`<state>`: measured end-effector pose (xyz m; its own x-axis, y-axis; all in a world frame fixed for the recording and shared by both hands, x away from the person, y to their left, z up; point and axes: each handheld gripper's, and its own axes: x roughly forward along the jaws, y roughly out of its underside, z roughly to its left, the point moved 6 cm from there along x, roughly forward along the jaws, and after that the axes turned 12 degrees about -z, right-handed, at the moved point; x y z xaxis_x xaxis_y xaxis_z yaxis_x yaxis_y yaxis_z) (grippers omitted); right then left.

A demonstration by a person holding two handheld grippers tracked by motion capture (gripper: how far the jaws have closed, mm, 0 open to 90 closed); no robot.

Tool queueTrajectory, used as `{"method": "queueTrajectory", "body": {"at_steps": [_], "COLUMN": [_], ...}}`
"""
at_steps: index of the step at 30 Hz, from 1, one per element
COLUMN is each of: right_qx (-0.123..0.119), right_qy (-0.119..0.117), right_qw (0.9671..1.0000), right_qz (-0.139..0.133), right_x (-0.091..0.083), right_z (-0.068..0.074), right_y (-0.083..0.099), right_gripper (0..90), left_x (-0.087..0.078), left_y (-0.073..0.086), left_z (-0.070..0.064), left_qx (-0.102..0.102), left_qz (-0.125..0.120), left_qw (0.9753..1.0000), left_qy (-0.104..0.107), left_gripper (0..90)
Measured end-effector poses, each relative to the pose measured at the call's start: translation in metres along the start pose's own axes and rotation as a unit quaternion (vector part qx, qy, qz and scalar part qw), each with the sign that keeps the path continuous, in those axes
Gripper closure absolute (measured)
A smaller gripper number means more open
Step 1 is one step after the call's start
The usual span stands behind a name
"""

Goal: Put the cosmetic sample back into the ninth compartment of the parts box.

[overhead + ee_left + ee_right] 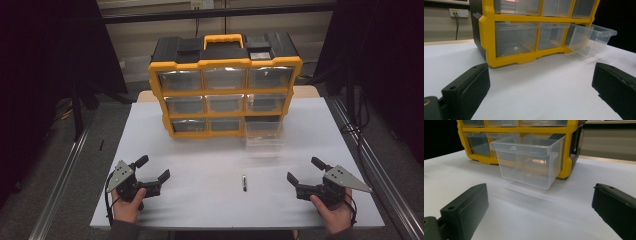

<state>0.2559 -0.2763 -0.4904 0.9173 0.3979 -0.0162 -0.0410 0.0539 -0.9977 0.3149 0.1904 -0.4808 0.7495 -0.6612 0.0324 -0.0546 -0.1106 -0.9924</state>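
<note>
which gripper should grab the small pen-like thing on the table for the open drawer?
Right, probably. The small dark item lies nearer the right gripper than the left gripper, and the open drawer is on the right side of the organizer. Both grippers are open and empty.

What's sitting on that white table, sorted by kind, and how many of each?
Yellow drawer cabinet: 1
Clear drawers in it: 9, the bottom right drawer pulled out
Small dark stick-like thing: 1
Hand-held grippers: 2, left, right
Total: 13
</note>
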Motion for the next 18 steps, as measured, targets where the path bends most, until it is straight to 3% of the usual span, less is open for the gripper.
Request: {"method": "queueTrajectory", "body": {"at_steps": [18], "right_qx": [0.005], "right_qy": [-0.015], "right_qw": [0.9998], "right_qz": [0.011], "right_x": [0.0069], "right_z": [0.0067], "right_y": [-0.0002], "right_gripper": [0.6], "left_x": [0.0003], "left_y": [0.0013], "left_z": [-0.0025], "left_qx": [0.011], "left_qz": [0.009], "left_qw": [0.9999], "left_qy": [-0.001], "left_gripper": [1.9]}}
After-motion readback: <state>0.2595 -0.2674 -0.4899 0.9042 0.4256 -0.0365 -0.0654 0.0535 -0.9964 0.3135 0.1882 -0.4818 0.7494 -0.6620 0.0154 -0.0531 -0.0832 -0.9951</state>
